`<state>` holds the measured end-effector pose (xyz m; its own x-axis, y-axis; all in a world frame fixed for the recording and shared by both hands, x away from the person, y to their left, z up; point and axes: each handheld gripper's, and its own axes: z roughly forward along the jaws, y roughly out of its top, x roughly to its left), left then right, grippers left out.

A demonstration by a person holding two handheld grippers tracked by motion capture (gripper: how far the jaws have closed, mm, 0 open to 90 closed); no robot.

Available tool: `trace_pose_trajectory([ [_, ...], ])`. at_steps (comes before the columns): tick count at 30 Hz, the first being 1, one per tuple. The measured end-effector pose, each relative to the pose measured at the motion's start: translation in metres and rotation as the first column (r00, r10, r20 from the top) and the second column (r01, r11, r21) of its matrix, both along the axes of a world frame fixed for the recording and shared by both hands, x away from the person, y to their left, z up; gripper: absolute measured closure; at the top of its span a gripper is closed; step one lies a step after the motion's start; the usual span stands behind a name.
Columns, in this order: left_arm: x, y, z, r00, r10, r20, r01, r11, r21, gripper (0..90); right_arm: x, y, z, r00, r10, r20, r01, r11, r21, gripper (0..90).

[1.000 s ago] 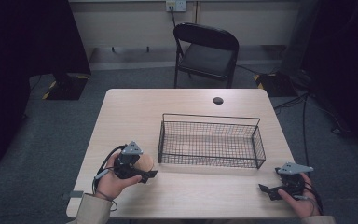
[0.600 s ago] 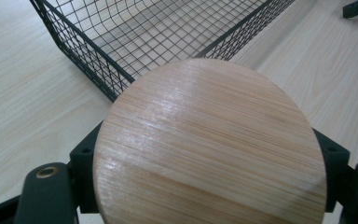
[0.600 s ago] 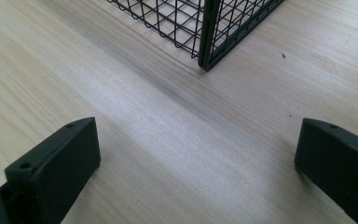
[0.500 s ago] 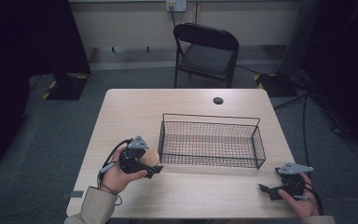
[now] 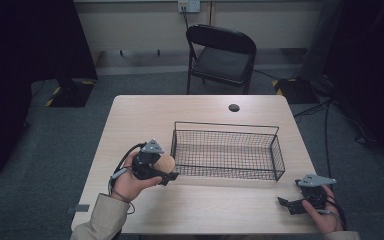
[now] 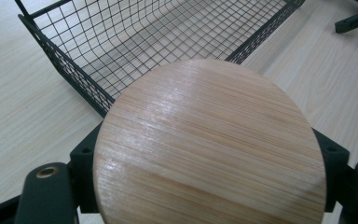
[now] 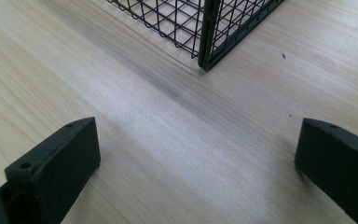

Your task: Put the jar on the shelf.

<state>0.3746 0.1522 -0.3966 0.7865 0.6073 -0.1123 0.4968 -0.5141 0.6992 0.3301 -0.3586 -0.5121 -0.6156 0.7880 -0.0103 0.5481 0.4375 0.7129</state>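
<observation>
A black folding chair (image 5: 221,57) stands behind the table (image 5: 200,107), bearing a small dark disc (image 5: 234,107).

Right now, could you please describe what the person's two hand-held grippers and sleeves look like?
The left hand-held gripper and right hand-held gripper are black, each with a grey three-cornered plate on top and a dark cable trailing from it. Their jaws are blocky black pieces with small screw holes. The left arm wears a beige sleeve.
</observation>
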Motion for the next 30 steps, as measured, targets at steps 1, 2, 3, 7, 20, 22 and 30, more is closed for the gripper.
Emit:
trace_pose_trajectory([
  [1, 0.001, -0.001, 0.001, 1.0, -0.001, 0.003, 0.001, 1.0, -0.005, 22.6, 0.0, 0.0, 0.0, 1.0, 0.0, 0.0, 0.0, 1.0, 0.0, 0.0],
  [2, 0.001, -0.002, 0.002, 1.0, -0.006, 0.001, 0.006, 1.0, -0.001, 22.6, 0.0, 0.0, 0.0, 1.0, 0.0, 0.0, 0.0, 1.0, 0.0, 0.0],
  [3, 0.001, -0.003, 0.002, 1.0, -0.006, 0.002, 0.006, 1.0, -0.005, 22.6, 0.0, 0.0, 0.0, 1.0, 0.0, 0.0, 0.0, 1.0, 0.0, 0.0],
  [7, 0.003, -0.007, 0.006, 0.9998, -0.016, 0.007, 0.016, 0.9999, 0.001, 22.6, 0.0, 0.0, 0.0, 1.0, 0.0, 0.0, 0.0, 1.0, 0.0, 0.0],
  [20, 0.005, -0.016, 0.019, 0.9991, -0.041, 0.011, 0.041, 0.9991, 0.003, 23.0, 0.0, 0.0, 0.0, 1.0, 0.0, 0.0, 0.0, 1.0, 0.0, 0.0],
  [22, 0.005, -0.017, 0.022, 0.999, -0.044, 0.011, 0.044, 0.999, 0.005, 23.0, 0.0, 0.0, 0.0, 1.0, 0.0, 0.0, 0.0, 1.0, 0.0, 0.0],
  [30, 0.007, -0.025, 0.035, 0.9986, -0.051, 0.014, 0.051, 0.9987, 0.007, 23.1, 0.0, 0.0, 0.0, 1.0, 0.002, 0.001, -0.002, 1.0, 0.0, 0.0],
])
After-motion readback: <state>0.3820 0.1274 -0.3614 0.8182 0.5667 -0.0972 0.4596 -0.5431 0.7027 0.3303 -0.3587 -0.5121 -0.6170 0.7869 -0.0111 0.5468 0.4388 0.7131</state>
